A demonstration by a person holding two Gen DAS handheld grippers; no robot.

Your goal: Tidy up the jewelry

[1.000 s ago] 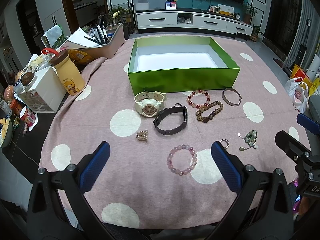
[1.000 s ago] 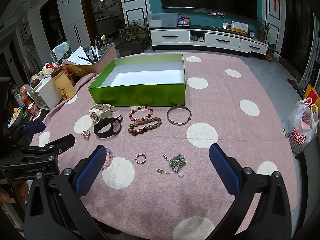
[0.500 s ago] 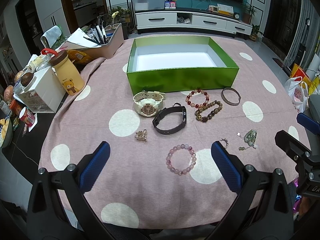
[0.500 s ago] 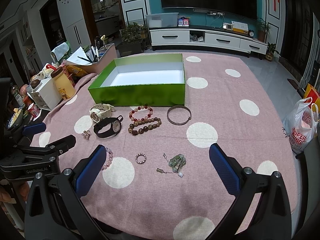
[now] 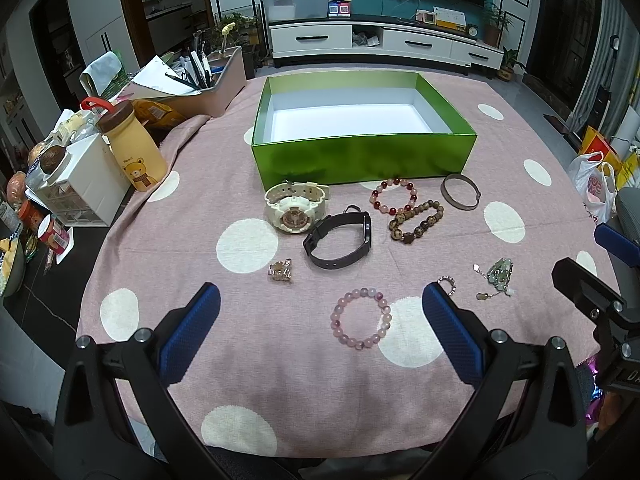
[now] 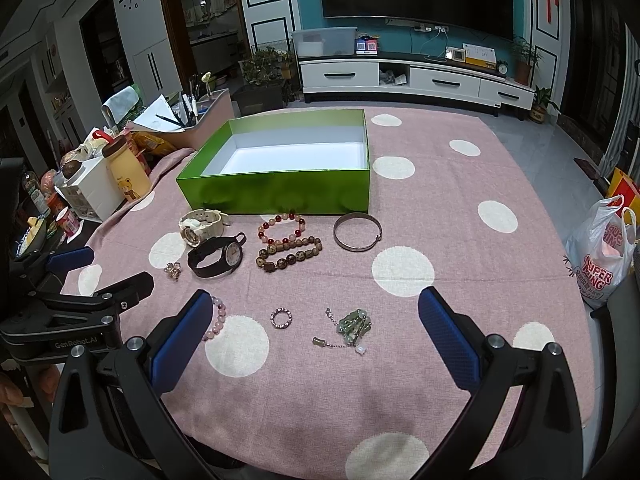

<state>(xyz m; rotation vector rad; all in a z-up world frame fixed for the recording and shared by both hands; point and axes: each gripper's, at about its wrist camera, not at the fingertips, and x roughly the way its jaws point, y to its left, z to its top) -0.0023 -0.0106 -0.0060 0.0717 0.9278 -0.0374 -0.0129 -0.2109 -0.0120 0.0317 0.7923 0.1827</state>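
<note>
An empty green box (image 5: 364, 158) (image 6: 276, 194) stands on the pink dotted cloth. In front of it lie a cream watch (image 5: 294, 208), a black watch (image 5: 340, 236), a red bead bracelet (image 5: 394, 196), a brown bead bracelet (image 5: 416, 222) and a metal bangle (image 5: 460, 192). Nearer lie a pink bead bracelet (image 5: 362, 324), a small ring (image 6: 281, 318), a green pendant chain (image 6: 352, 328) and a gold charm (image 5: 281, 271). My left gripper (image 5: 320, 320) is open, low over the pink bracelet. Also open, my right gripper (image 6: 316, 332) hovers over the ring and pendant chain.
A yellow bear bottle (image 5: 134, 148), a white drawer unit (image 5: 80, 184) and a pen-filled tray (image 5: 200, 80) crowd the table's left side. A plastic bag (image 6: 604, 252) sits off the right edge. The left gripper's body (image 6: 76, 304) shows in the right wrist view.
Both views have barely shifted; the jewelry lies where it was and both grippers stay open.
</note>
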